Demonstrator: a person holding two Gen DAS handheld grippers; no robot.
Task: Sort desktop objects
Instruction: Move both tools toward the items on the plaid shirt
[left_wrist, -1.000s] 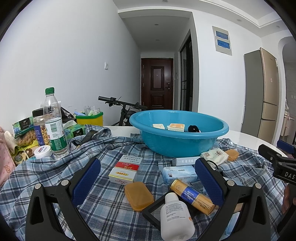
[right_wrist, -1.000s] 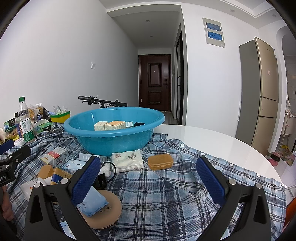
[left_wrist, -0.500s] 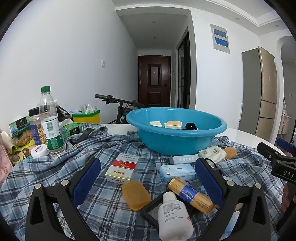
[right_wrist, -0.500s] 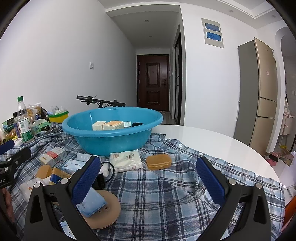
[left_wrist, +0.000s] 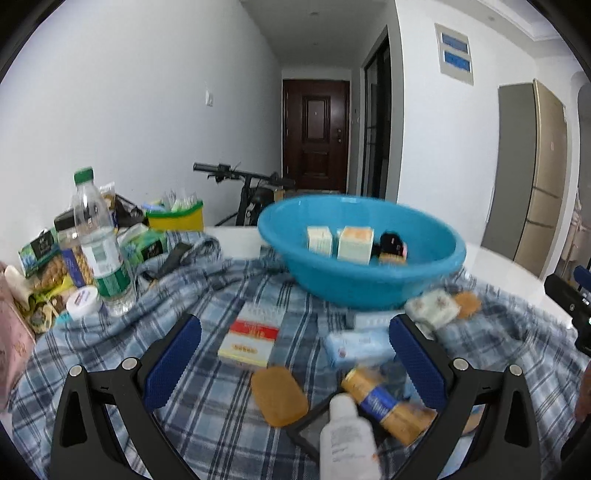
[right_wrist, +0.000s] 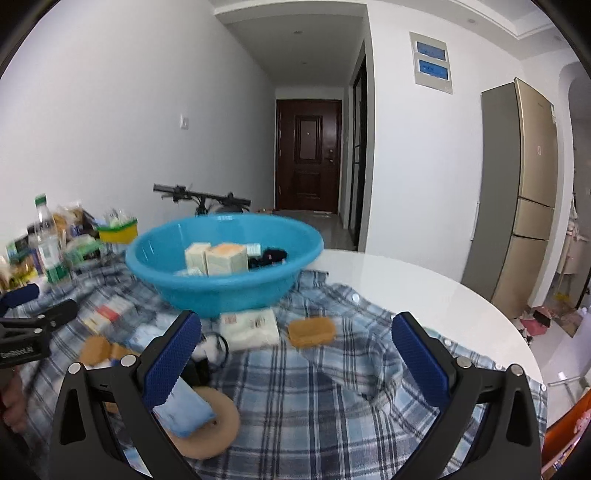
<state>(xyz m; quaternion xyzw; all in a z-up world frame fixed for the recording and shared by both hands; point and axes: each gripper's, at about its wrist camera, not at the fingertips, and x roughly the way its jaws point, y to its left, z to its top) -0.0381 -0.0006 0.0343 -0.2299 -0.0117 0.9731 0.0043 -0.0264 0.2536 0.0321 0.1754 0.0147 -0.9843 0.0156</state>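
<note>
A blue basin (left_wrist: 362, 258) (right_wrist: 225, 266) holding small boxes stands on a plaid shirt (left_wrist: 207, 406) (right_wrist: 325, 402). My left gripper (left_wrist: 293, 354) hovers open above a red-and-white box (left_wrist: 251, 338), an amber soap case (left_wrist: 279, 395), a pale blue packet (left_wrist: 358, 347), a gold-and-blue tube (left_wrist: 384, 402) and a white bottle (left_wrist: 347, 439). My right gripper (right_wrist: 295, 350) is open and empty above the shirt, with a second amber case (right_wrist: 312, 331) and a white tissue pack (right_wrist: 251, 328) just beyond it. A light blue packet (right_wrist: 183, 410) lies on a tan disc (right_wrist: 214, 432) under its left finger.
At the left stand a water bottle (left_wrist: 99, 240), snack bags (left_wrist: 40, 258), a white jar (left_wrist: 83, 301) and a yellow-green tub (left_wrist: 175, 218). The white round table (right_wrist: 424, 284) curves off to the right. A bicycle (left_wrist: 243, 192) and a fridge (right_wrist: 517, 192) stand behind.
Both grippers have risen and tilted downward, so the basin's contents show more. The views are motion-blurred. Both stay open and hold nothing.
</note>
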